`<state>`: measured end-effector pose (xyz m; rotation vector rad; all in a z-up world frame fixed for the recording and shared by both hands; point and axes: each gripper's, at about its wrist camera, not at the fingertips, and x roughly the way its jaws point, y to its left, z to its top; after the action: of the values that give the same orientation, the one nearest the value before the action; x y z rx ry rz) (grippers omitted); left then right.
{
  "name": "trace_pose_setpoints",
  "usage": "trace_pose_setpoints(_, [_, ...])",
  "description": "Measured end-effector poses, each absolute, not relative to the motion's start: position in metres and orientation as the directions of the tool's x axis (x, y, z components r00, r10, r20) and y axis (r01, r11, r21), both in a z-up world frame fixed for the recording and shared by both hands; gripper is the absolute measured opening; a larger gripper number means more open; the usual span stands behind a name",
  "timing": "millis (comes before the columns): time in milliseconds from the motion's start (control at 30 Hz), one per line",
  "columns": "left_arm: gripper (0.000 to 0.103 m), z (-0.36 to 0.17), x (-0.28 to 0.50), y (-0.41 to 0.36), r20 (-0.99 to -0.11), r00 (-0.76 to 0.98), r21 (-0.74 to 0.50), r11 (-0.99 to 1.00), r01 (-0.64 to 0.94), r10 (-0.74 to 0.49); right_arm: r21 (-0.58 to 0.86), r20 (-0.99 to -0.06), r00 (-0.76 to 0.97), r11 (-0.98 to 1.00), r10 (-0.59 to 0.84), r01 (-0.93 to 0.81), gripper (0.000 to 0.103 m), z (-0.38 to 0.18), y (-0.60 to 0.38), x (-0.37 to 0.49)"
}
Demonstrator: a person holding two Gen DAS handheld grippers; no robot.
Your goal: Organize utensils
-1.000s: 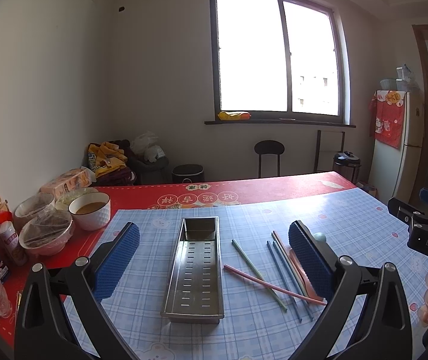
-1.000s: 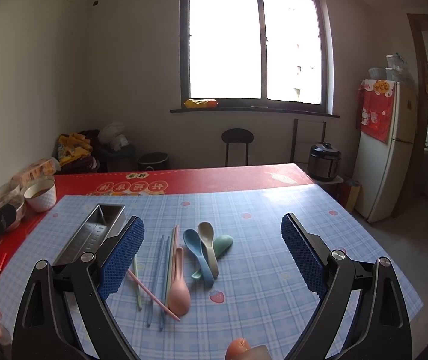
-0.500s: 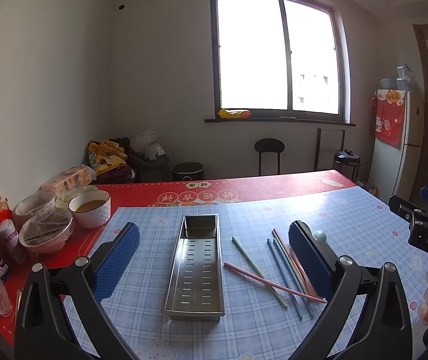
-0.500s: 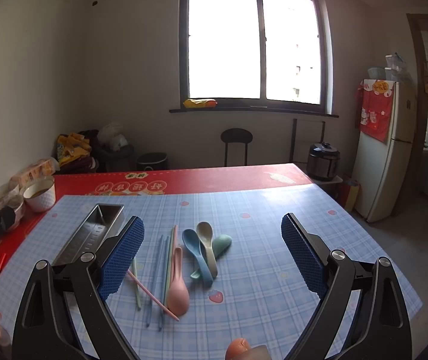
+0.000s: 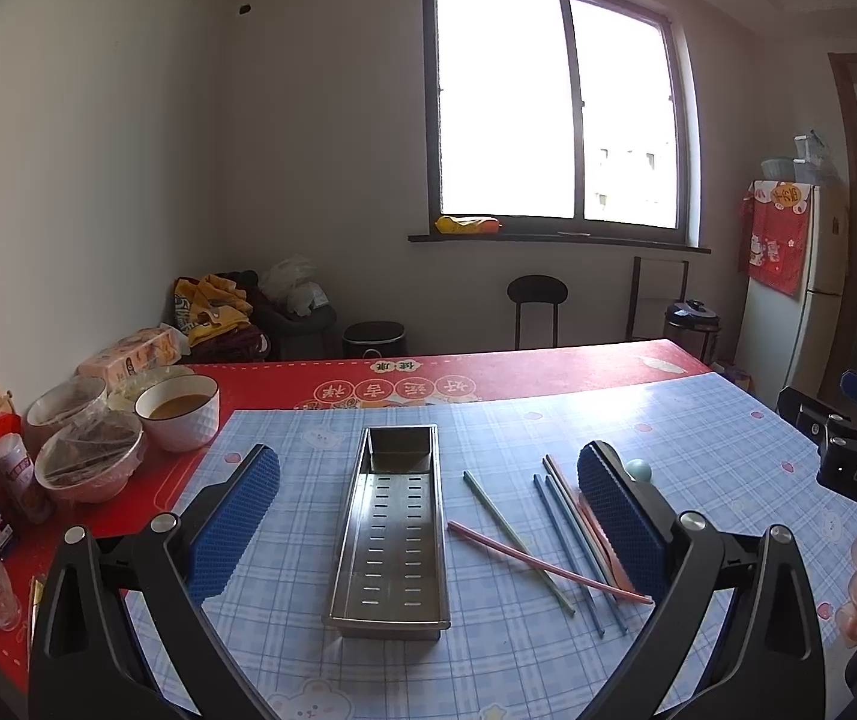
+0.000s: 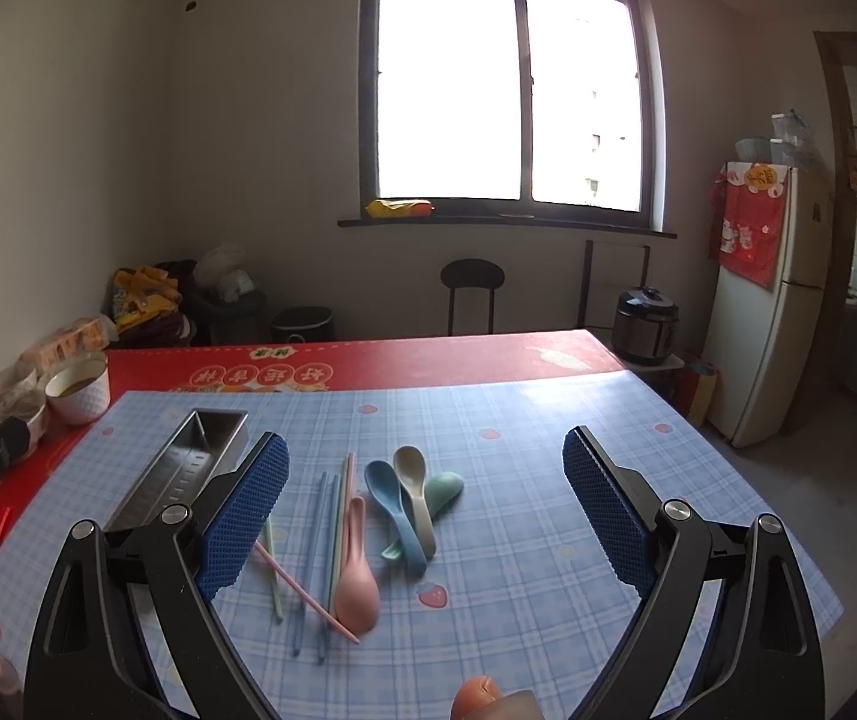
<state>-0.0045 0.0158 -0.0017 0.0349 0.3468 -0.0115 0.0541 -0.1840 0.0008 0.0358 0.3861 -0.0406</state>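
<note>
Both grippers, left gripper [image 5: 428,516] and right gripper [image 6: 425,510], hover spread and empty, so nothing seems done: the steel tray [image 5: 395,516] holds nothing, while chopsticks [image 6: 332,534] and spoons [image 6: 410,504] lie beside it on the tablecloth [image 6: 548,420].

Left tool [image 5: 428,510] drifts slightly: tray [image 5: 392,519] sits a touch higher in its view than 1.0 s ago. Right tool [image 6: 425,507] view nearly unchanged. Utensils not displaced on bench [image 6: 548,420].
</note>
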Motion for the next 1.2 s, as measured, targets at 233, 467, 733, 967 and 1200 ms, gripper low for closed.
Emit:
trace_pose_setpoints(233, [0.098,-0.002,-0.001,0.019,-0.355,0.935,0.016,0.999,0.027,-0.02,0.025,-0.38,0.924,0.999,-0.032,0.045,0.09,0.001,-0.182,0.055])
trace_pose_setpoints(467, [0.098,-0.007,0.005,0.022,-0.386,0.922,0.01,1.0,0.02,-0.014,0.018,-0.384,0.923,0.999,-0.027,0.037,0.09,0.0,-0.177,0.059])
trace_pose_setpoints(733, [0.098,-0.021,0.017,0.032,-0.436,0.892,-0.084,0.993,0.088,-0.116,0.107,-0.4,0.911,0.992,0.098,-0.059,0.09,-0.019,-0.18,0.07])
trace_pose_setpoints(967, [0.098,-0.053,0.043,0.037,-0.557,0.82,-0.138,0.988,0.065,-0.132,0.138,-0.483,0.866,0.988,0.128,-0.068,0.09,-0.055,-0.188,0.1])
trace_pose_setpoints(1200, [0.097,-0.085,0.064,0.021,-0.625,0.775,-0.093,0.995,0.046,-0.095,0.252,-0.592,0.785,0.967,0.184,-0.037,0.09,-0.097,-0.215,0.138])
